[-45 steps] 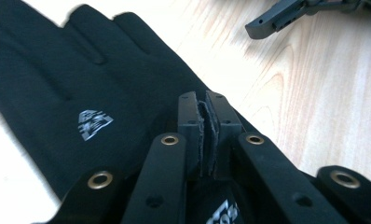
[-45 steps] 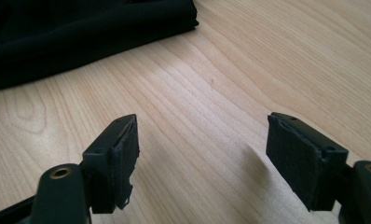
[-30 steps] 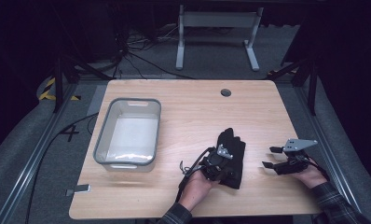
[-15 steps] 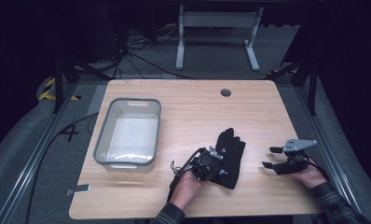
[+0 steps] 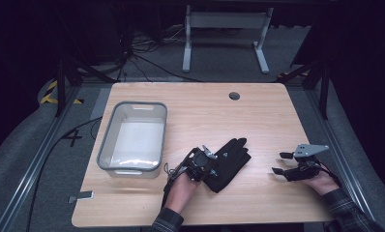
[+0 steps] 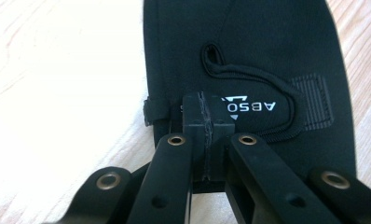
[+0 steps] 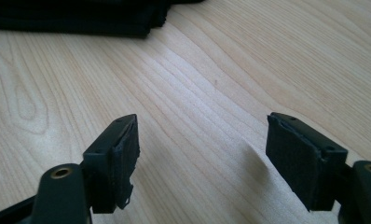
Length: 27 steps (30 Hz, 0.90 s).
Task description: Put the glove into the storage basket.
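Counter: light wooden counter [image 5: 200, 111], frame centre.
Glove: flat black fabric glove [image 5: 229, 162], lower centre.
Left gripper [image 6: 204, 126]: jaws pinched together on glove cuff.
Right gripper [image 7: 202, 158]: jaws wide, lower right.

The pale wooden counter [image 5: 258, 121] carries a clear plastic bin [image 5: 133, 138] and a black glove [image 5: 231, 162] lying flat under the left gripper's fingers [image 6: 193, 116].

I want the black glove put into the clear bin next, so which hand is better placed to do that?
Left, likely. The left tool is closed at the cuff of the black glove and lies nearer the clear bin. The right tool is open over bare table, away from the glove.
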Tool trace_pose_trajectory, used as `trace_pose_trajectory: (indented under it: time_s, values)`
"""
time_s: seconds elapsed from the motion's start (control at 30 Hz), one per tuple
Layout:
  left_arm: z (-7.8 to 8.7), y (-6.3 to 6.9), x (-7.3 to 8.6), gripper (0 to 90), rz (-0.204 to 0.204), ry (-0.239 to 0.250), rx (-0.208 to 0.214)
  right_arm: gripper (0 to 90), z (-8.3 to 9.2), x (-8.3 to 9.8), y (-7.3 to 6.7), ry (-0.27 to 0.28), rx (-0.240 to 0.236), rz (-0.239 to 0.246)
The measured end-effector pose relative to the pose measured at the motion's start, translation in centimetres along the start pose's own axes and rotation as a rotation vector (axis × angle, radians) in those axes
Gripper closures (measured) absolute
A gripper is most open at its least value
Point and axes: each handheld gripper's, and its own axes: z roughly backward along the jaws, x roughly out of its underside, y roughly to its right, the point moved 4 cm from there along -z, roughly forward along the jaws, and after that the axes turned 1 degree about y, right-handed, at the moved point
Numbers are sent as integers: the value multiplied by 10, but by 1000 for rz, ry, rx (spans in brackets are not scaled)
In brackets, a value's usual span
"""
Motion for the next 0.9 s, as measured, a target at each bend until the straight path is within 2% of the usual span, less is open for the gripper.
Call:
trace_pose_trajectory:
  time_s: [0.07, 0.13, 0.17, 0.27, 0.3, 0.4, 0.53, 0.57, 0.63, 0.9]
  values:
    - [3, 1, -4, 863, -3, 10, 9, 268, 0, 0, 0, 0, 1, 2]
    - [6, 2, -11, 830, 8, 47, 35, 268, 0, 0, 0, 0, 1, 2]
    - [6, 3, -14, 796, 8, 49, 44, 268, 0, 0, 0, 1, 1, 1]
    - [4, 3, -21, 647, 7, 54, 59, 268, -1, 0, 0, -2, 1, 0]
    - [2, 3, -28, 585, 3, 66, 58, 268, -1, 0, 0, -4, -1, 1]
    - [-5, 1, -38, 443, 12, 87, 88, 268, -1, 0, -1, -3, -1, 2]
    - [-13, 0, -44, 252, 11, 87, 106, 268, -1, 0, 0, -2, 1, -1]
    - [-19, 0, -48, 210, 5, 84, 110, 268, -1, 0, 0, -2, 2, 0]
    - [-25, 1, -51, 159, 1, 85, 105, 268, -1, 0, 0, 0, 2, 2]
    - [-46, 5, -49, 99, -3, 44, 67, 268, 0, 0, 0, 1, 2, 4]
